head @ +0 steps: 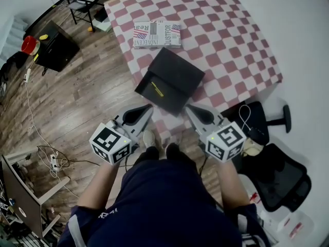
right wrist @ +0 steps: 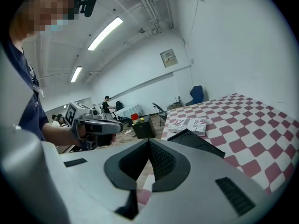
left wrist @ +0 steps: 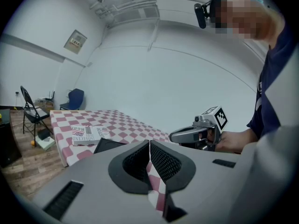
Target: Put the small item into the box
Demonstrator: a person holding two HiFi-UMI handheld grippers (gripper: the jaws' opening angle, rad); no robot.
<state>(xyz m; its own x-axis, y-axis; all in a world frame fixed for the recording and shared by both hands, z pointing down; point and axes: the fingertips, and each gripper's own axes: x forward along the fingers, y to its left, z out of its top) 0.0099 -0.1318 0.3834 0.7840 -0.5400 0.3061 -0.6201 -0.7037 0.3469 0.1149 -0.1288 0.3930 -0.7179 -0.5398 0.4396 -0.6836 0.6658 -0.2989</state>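
A: Whereabouts of small yellow stick-shaped item [head: 157,90]?

B: Inside open black square box [head: 177,68], centre of head view. Lying diagonally on the dark floor of the box's lower-left half.

A: Box position?

B: On table with red-and-white checked cloth [head: 231,40], at the cloth's lower-left edge. Folded printed newspaper [head: 157,34] just above it in frame, near but not touching.

A: Left gripper [head: 148,108]?

B: Lower left of centre, below the box and apart from it. Jaws pressed together, ribbed pads meeting, nothing between them. Plain in left gripper view.

A: Right gripper [head: 189,108]?

B: Lower right of centre, mirrored against the left, tip near the box's bottom corner, contact not clear. Jaws likewise closed tight on nothing, per right gripper view.

A: Surroundings?

B: Wooden floor at left. Red cup [head: 30,44] on black low cabinet [head: 56,50], upper left. Black office chair [head: 280,176], lower right. Dark folding chair [head: 82,1] at top edge.
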